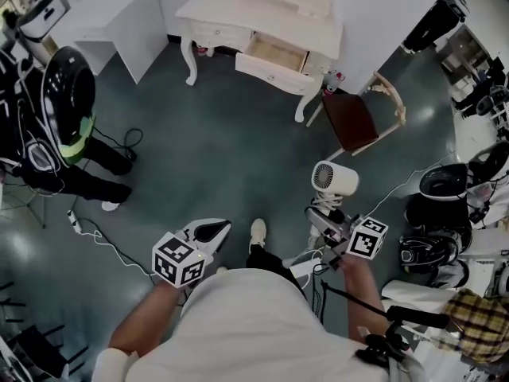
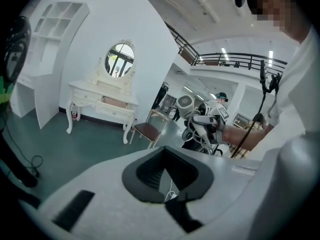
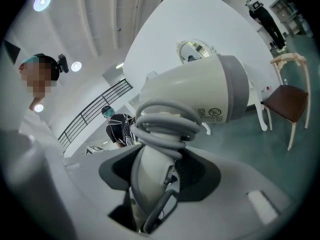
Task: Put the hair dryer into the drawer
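A white hair dryer with its grey cord wound round the handle is held up by my right gripper, which is shut on the handle. The right gripper view shows the dryer rising out of that gripper, its handle between the dark pads. At the far side of the room, the open drawer sticks out of a white dressing table. My left gripper hangs at the lower left, jaw tips together, holding nothing. The left gripper view takes in the drawer and the dryer beyond that gripper.
A brown-seated chair stands right of the table. A person in black stands at the left. Vacuum cleaners and other gear crowd the right side. Cables trail over the dark green floor between me and the table.
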Available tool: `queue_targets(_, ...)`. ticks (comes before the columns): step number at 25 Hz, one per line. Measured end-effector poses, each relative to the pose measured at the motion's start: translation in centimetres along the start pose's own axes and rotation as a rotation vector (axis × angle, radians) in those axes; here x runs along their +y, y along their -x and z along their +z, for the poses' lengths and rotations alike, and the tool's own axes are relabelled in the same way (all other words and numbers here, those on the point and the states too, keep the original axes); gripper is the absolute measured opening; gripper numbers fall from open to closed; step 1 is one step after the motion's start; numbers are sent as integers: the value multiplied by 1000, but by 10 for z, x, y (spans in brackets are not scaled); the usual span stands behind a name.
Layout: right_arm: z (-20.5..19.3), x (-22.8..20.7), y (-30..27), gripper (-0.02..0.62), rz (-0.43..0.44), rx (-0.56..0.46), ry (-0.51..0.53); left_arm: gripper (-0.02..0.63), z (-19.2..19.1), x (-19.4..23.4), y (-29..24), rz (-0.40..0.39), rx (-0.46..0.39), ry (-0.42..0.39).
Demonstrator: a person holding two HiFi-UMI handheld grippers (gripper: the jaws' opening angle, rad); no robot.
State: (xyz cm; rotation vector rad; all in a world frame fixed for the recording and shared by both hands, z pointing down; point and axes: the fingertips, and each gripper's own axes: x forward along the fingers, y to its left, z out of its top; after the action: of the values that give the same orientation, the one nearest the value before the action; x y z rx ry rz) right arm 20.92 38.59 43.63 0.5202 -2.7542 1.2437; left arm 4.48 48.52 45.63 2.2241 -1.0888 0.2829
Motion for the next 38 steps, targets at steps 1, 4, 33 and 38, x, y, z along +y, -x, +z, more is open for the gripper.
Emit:
queue_targets(1,13,-10,-5,212,6,15,14,2,14,2,-10,7,4,-18)
queue_targets(4,47,-34,-20,211,34,57,52,2,50,15,-37,34,14,-40)
queue_targets(33,244,-200,-259,212,-6,223,121,2,265,280,-161,-76,47,-69)
queue_targets(38,263,-194,-280,211,-32,201,132,2,281,305,-159,-139,71,-98)
